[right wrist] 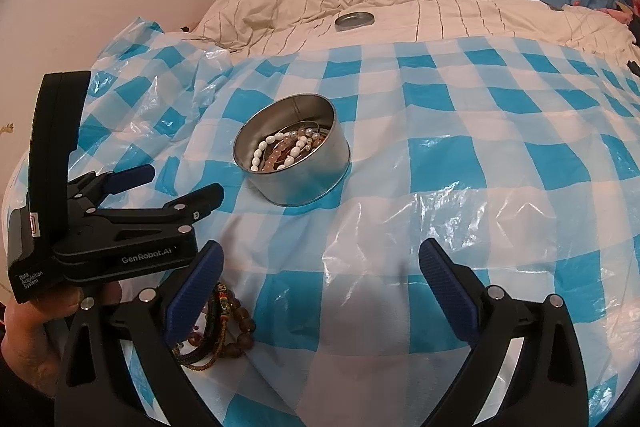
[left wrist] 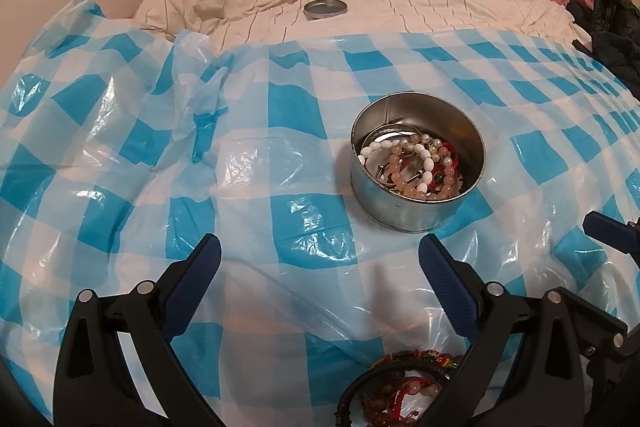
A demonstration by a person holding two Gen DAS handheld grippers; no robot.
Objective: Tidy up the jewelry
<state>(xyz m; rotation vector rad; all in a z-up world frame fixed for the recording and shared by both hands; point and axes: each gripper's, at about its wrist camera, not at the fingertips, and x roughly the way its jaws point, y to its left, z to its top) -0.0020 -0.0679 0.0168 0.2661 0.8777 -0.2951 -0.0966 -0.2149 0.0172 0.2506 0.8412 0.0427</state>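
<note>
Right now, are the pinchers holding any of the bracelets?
No. The left gripper and right gripper are both open and empty; bracelets lie loose on the cloth.

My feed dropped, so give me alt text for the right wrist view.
An open round metal tin of beaded bracelets sits on a blue-checked plastic sheet, ahead of the open, empty right gripper. More bracelets lie loose by its left finger, the open left gripper hovers at left, and the tin's lid rests on the bedding beyond.
</note>
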